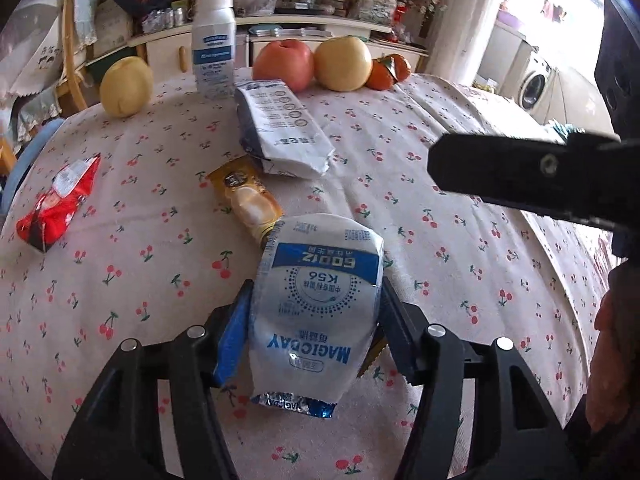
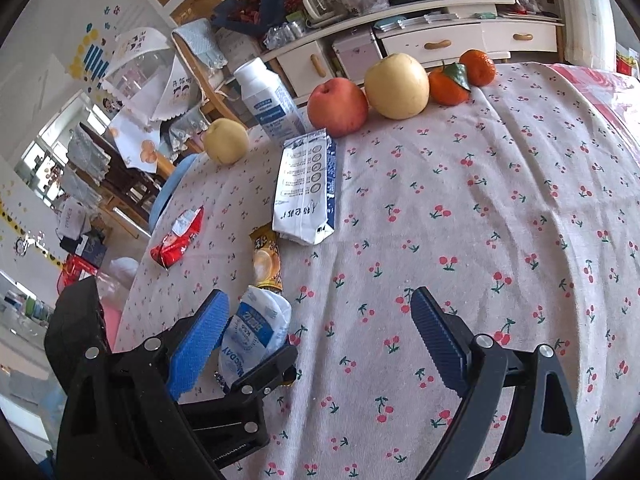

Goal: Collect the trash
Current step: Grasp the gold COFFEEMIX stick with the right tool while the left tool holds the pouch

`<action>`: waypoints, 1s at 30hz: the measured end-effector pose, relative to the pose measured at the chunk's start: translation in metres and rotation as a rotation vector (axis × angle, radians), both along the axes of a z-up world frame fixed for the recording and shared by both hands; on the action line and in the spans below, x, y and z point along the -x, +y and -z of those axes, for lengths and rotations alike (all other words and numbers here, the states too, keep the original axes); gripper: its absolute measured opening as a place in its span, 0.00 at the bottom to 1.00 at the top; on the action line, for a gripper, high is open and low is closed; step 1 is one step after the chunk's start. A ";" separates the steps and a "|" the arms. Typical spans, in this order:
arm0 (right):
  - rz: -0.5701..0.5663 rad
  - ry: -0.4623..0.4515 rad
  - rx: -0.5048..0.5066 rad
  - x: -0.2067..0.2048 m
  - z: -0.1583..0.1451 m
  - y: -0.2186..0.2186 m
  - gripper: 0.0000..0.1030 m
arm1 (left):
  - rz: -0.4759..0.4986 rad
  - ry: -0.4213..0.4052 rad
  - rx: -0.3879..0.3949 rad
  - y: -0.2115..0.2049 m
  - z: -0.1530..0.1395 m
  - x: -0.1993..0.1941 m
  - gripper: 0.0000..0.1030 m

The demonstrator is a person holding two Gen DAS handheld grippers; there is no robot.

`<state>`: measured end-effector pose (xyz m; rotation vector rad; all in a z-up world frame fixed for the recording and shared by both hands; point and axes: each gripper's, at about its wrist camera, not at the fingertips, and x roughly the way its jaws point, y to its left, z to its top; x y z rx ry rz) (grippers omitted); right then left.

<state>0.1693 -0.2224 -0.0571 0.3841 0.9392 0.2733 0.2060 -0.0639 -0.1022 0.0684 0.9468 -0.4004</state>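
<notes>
Cherry-print tablecloth [image 2: 500, 208], red apple [image 2: 337, 107], two yellow pears [image 2: 396, 85], two mandarins [image 2: 448, 85], upright white bottle [image 2: 269, 101], cluttered sideboard [image 2: 440, 40]

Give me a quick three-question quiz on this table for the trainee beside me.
1. True or false: the right hand-held gripper has nothing between its fingers.
2. Which item sits between the left hand-held gripper's fingers? A red wrapper, B white pouch, C carton.
3. How many tangerines are in view?
Key: 1 true; 2 B; 3 two.
</notes>
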 end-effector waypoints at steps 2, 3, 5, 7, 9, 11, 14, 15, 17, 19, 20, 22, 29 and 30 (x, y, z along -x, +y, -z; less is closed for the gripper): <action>-0.015 0.004 0.013 -0.001 0.002 0.005 0.89 | -0.023 0.001 0.013 0.005 -0.001 0.001 0.59; -0.024 0.007 0.021 -0.001 0.003 0.007 0.89 | -0.034 0.000 0.019 0.008 -0.001 0.002 0.59; -0.041 0.016 0.048 -0.003 0.006 0.013 0.89 | -0.053 -0.003 0.037 0.016 -0.003 0.005 0.59; -0.052 0.021 0.076 -0.004 0.009 0.019 0.89 | -0.079 -0.007 0.057 0.023 -0.004 0.006 0.59; -0.060 0.026 0.100 -0.004 0.013 0.024 0.89 | -0.117 -0.011 0.076 0.036 -0.006 0.011 0.59; -0.068 0.032 0.114 -0.005 0.016 0.030 0.89 | -0.155 -0.016 0.091 0.051 -0.007 0.017 0.59; -0.084 0.024 0.143 -0.006 0.020 0.040 0.89 | -0.214 -0.030 0.095 0.075 -0.009 0.025 0.59; -0.090 0.020 0.148 -0.006 0.021 0.044 0.89 | -0.229 -0.032 0.096 0.081 -0.009 0.026 0.59; -0.114 0.018 0.146 -0.007 0.025 0.053 0.89 | -0.267 -0.039 0.094 0.097 -0.010 0.029 0.59; -0.137 0.013 0.154 -0.008 0.027 0.062 0.88 | -0.293 -0.051 0.083 0.108 -0.010 0.031 0.59; -0.142 0.004 0.166 -0.007 0.027 0.066 0.86 | -0.302 -0.056 0.080 0.113 -0.010 0.031 0.59; -0.154 -0.015 0.192 -0.007 0.027 0.073 0.79 | -0.315 -0.066 0.079 0.119 -0.012 0.031 0.59; -0.175 -0.050 0.280 -0.012 0.036 0.091 0.59 | -0.306 -0.116 0.061 0.132 -0.022 0.037 0.59; -0.180 -0.049 0.290 -0.012 0.037 0.092 0.57 | -0.306 -0.120 0.059 0.133 -0.022 0.038 0.59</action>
